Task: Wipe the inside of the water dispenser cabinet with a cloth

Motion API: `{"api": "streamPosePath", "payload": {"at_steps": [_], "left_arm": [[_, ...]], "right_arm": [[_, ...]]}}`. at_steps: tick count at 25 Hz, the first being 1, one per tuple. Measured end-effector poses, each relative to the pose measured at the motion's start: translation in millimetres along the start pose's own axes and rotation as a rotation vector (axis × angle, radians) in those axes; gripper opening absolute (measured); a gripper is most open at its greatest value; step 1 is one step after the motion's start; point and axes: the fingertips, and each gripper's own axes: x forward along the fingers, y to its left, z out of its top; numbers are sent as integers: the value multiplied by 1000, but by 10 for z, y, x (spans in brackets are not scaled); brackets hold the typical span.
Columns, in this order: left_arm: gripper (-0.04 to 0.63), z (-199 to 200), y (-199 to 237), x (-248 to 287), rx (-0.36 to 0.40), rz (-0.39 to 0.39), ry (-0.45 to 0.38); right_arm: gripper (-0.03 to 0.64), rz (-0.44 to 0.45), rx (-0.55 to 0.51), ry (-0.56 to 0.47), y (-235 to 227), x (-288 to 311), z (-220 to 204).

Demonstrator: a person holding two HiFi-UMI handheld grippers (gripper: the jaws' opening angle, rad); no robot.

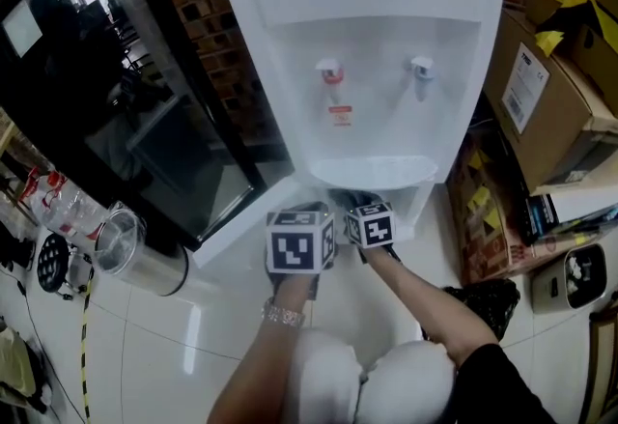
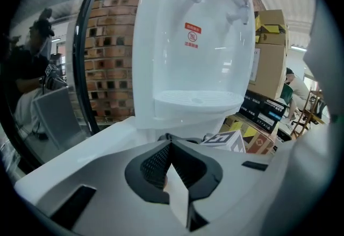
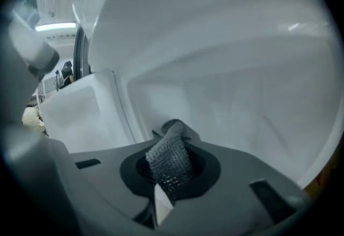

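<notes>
Head view, looking steeply down. White dispenser fills upper centre, against a brick wall. Two taps: red and blue, with a drip tray under them. Cabinet sits below the tray, its door swung out to lower left of the frame.

Both tongs are at the cabinet mouth, centre frame, side by side, marker cubes up.

Left tongs: jaws brought together, nothing between them. They point up at the dispenser front from below the tray, outside the cabinet. The cube of the other tongs shows just right of the tips.

Right tongs: jaws clamped on a grey mesh cloth, which bunches up between the pads and pokes out past the tips. The view is filled by the white inner walls of the cabinet, so this pair is inside, the cloth with it. Whether the cloth touches a wall cannot be told. The open door shows at left of that frame.

Surroundings: cardboard boxes at right, dark glass door at upper left, steel cup on the tiled floor at lower left.
</notes>
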Motion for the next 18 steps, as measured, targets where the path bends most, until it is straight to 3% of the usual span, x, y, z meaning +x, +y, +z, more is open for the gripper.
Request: {"api": "streamPosePath", "payload": {"at_steps": [6, 9, 11, 13, 16, 18], "left_arm": [[3, -30, 13, 3, -5, -8, -6], [3, -6, 35, -3, -12, -13, -21], [3, -14, 44, -5, -16, -18, -26], [3, -34, 30, 14, -12, -29, -25], [3, -75, 27, 71, 0, -32, -22], [3, -119, 21, 87, 9, -33, -17]], "right_arm": [[18, 14, 41, 242, -20, 159, -879], [18, -6, 57, 303, -114, 131, -1065], [18, -35, 112, 236, -237, 60, -902], [18, -59, 144, 91, -346, -39, -503], [18, -54, 82, -130, -285, -162, 161], [18, -32, 15, -208, -124, -192, 397]]}}
